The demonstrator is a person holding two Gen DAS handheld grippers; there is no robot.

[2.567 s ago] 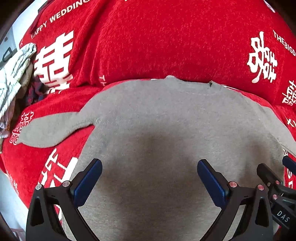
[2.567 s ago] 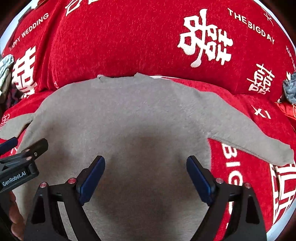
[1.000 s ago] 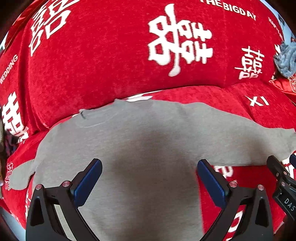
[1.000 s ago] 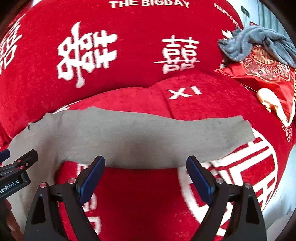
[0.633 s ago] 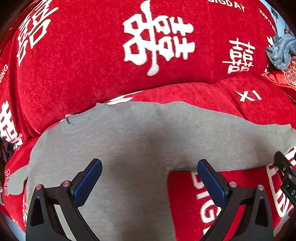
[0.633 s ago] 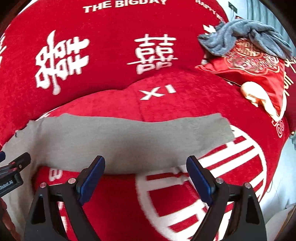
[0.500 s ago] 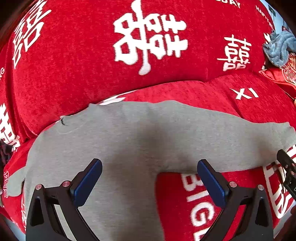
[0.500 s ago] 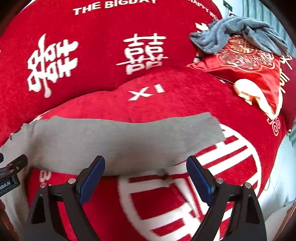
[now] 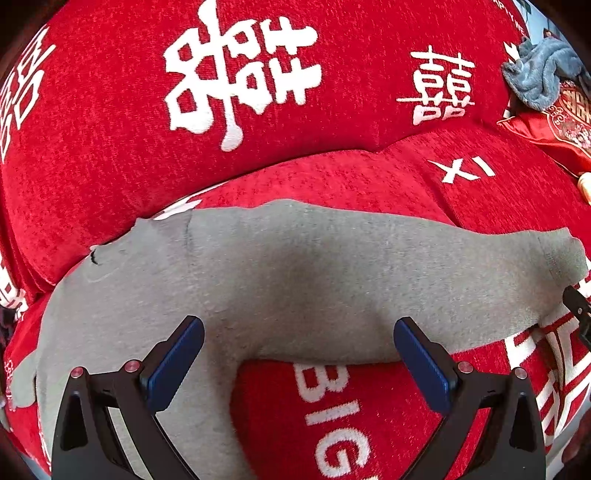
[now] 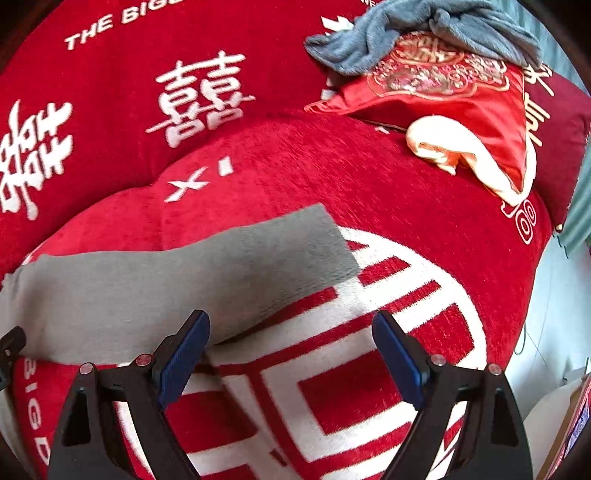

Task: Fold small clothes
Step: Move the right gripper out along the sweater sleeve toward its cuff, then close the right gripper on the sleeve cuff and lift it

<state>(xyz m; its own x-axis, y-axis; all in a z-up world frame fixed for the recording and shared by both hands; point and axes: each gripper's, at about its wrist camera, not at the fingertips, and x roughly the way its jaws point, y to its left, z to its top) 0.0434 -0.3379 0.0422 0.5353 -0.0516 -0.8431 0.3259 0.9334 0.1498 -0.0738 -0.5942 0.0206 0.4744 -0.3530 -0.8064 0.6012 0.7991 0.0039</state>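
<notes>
A small grey sweater (image 9: 258,280) lies flat on a red sofa seat, its right sleeve (image 9: 461,273) stretched out to the right. My left gripper (image 9: 299,358) is open and empty, just above the armpit where the sleeve meets the body. My right gripper (image 10: 291,354) is open and empty, hovering over the lower edge of the sleeve (image 10: 207,273) near its cuff (image 10: 325,247). The other sleeve's tip (image 9: 22,380) shows at the far left.
The sofa cover (image 9: 332,177) is red with white lettering, its backrest (image 9: 240,74) close behind the sweater. A red embroidered cushion (image 10: 461,96) with a blue-grey cloth (image 10: 424,26) on it lies at the right end. The seat's right edge (image 10: 524,295) drops to a pale floor.
Both grippers have moved right along the sweater, from over its body to over the right sleeve. The jaws stayed open throughout.
</notes>
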